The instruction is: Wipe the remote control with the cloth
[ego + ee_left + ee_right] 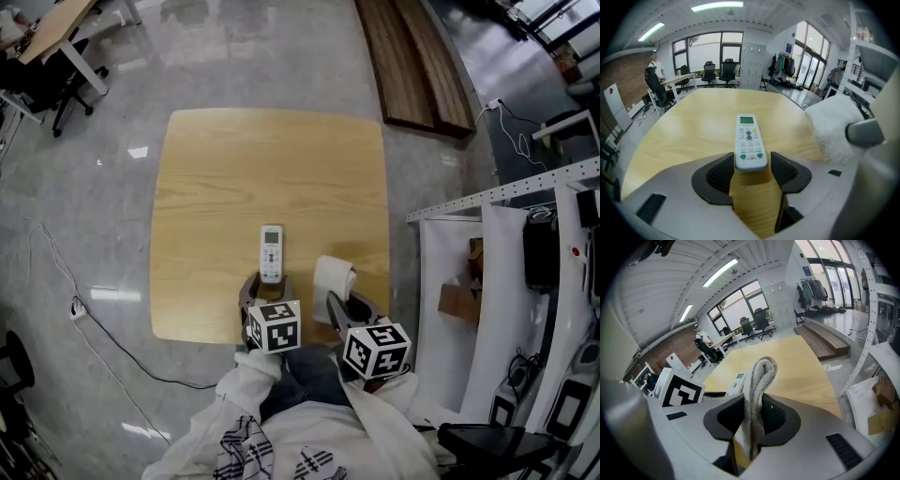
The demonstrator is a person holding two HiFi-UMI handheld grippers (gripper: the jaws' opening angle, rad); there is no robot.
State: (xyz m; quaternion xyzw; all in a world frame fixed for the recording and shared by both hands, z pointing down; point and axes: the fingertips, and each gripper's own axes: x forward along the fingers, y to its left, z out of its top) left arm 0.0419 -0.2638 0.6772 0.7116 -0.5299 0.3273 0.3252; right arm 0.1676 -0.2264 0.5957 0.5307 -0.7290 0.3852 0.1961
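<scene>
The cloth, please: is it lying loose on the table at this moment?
No, the cloth stands pinched between the closed jaws of the right tongs, as the right gripper view shows.

remote (737, 383) mostly behind cloth (759, 380) (right gripper view); its lettering tiny, probably unreadable

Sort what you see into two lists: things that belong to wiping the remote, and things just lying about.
For the job: remote, its near end between the jaws of the open left gripper; cloth, clamped in the right gripper; table.
Lying about: planks; cable; box.
</scene>
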